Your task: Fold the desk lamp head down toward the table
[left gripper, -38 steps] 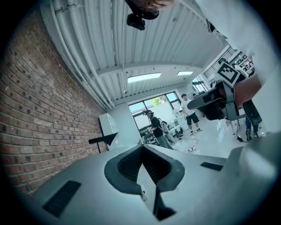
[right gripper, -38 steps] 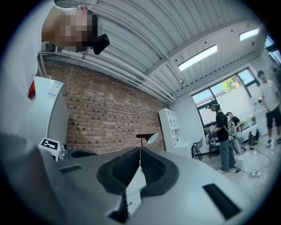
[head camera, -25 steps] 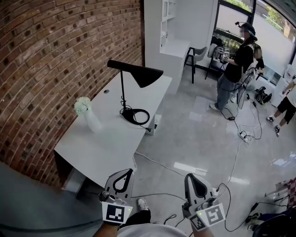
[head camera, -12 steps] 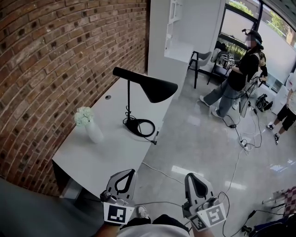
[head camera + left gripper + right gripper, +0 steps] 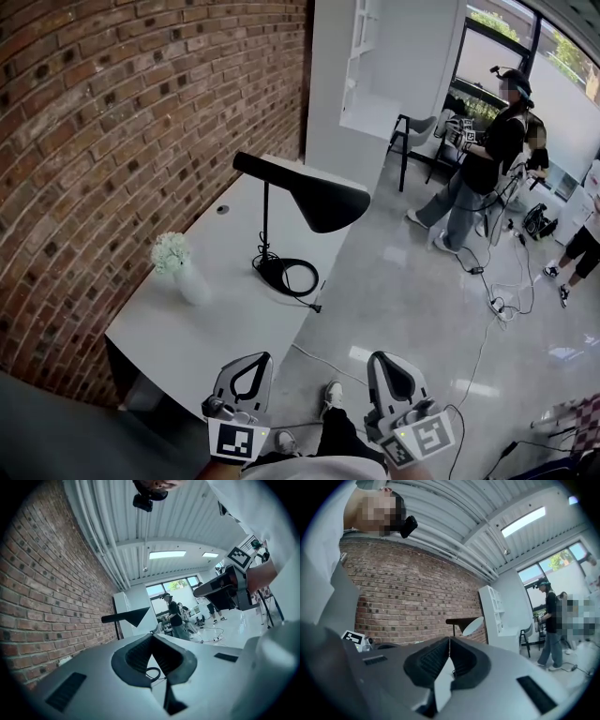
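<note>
A black desk lamp (image 5: 298, 180) stands on the white table (image 5: 211, 323), far from the left gripper (image 5: 251, 364) and right gripper (image 5: 384, 362), both 2 clenched on nothing. Its rigid cone head (image 5: 333, 204) likely pivots stiffly, so the rim looks the best hold.

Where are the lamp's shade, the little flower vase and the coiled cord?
lamp shade (image 5: 330, 204), head view, on the black cone's side.
flower vase (image 5: 192, 283), head view, on its white body.
coiled cord (image 5: 314, 279), head view, on the loop's right edge.

Grey left gripper (image 5: 263, 356) and right gripper (image 5: 376, 356), with black ribbed pads (image 5: 137, 656). Each carries a black-and-white marker cube (image 5: 237, 438). The wearer's top (image 5: 292, 470) is white.
</note>
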Action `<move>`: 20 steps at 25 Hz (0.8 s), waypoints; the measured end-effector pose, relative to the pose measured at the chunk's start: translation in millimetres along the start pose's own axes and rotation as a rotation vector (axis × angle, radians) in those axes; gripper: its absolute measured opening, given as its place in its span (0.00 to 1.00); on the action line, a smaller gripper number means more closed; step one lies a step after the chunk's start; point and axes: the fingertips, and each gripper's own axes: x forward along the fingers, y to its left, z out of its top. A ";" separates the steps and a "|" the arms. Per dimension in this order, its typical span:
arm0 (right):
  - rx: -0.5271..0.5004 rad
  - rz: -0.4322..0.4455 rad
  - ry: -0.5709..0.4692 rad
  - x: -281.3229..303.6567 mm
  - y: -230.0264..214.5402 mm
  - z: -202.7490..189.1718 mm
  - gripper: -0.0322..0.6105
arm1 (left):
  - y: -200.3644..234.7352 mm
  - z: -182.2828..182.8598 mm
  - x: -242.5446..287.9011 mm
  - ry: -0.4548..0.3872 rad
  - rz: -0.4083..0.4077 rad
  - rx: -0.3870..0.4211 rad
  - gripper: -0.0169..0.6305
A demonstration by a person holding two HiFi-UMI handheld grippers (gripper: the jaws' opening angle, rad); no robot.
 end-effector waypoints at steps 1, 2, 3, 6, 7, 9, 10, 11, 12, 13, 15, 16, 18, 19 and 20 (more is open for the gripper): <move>0.001 0.009 -0.004 6.6 -4.3 0.2 0.08 | 1.5 -0.6 5.8 0.002 0.005 0.004 0.04; 0.003 0.018 -0.009 13.6 -9.0 0.4 0.08 | 3.0 -1.0 12.0 0.003 0.012 0.008 0.04; 0.004 0.029 -0.014 21.2 -14.2 0.6 0.08 | 5.0 -1.6 18.8 0.003 0.021 0.011 0.04; 0.003 0.072 -0.019 46.9 -31.3 1.8 0.08 | 14.8 -3.1 41.4 0.009 0.062 0.010 0.04; -0.003 0.087 -0.019 55.2 -37.5 3.4 0.08 | 18.2 -3.1 49.1 0.014 0.075 0.009 0.04; -0.012 0.109 -0.024 73.1 -51.3 8.2 0.08 | 25.4 -1.4 65.4 0.019 0.099 0.016 0.04; -0.012 0.119 -0.025 82.6 -58.0 10.5 0.08 | 28.9 -0.7 73.4 0.021 0.109 0.018 0.04; -0.013 0.128 -0.024 91.7 -63.7 12.2 0.08 | 31.6 -0.9 80.6 0.026 0.116 0.017 0.04; -0.015 0.136 -0.020 100.1 -68.5 13.8 0.08 | 33.8 -1.4 87.0 0.033 0.121 0.015 0.04; -0.017 0.144 -0.017 107.5 -72.7 15.8 0.08 | 35.7 -1.9 92.8 0.040 0.125 0.013 0.04; -0.024 0.153 -0.019 120.2 -81.6 21.0 0.08 | 39.2 -0.8 104.0 0.043 0.132 0.010 0.04; -0.027 0.153 -0.020 126.1 -86.2 22.9 0.08 | 41.1 0.3 109.1 0.039 0.135 0.010 0.04; -0.032 0.151 -0.016 136.8 -92.9 23.8 0.08 | 44.7 0.0 116.8 0.031 0.137 0.014 0.04; -0.038 0.150 -0.013 141.4 -94.7 23.9 0.08 | 46.1 -1.1 120.1 0.028 0.136 0.014 0.04; -0.046 0.151 -0.012 145.5 -95.9 24.7 0.08 | 47.3 -2.2 123.3 0.025 0.135 0.015 0.04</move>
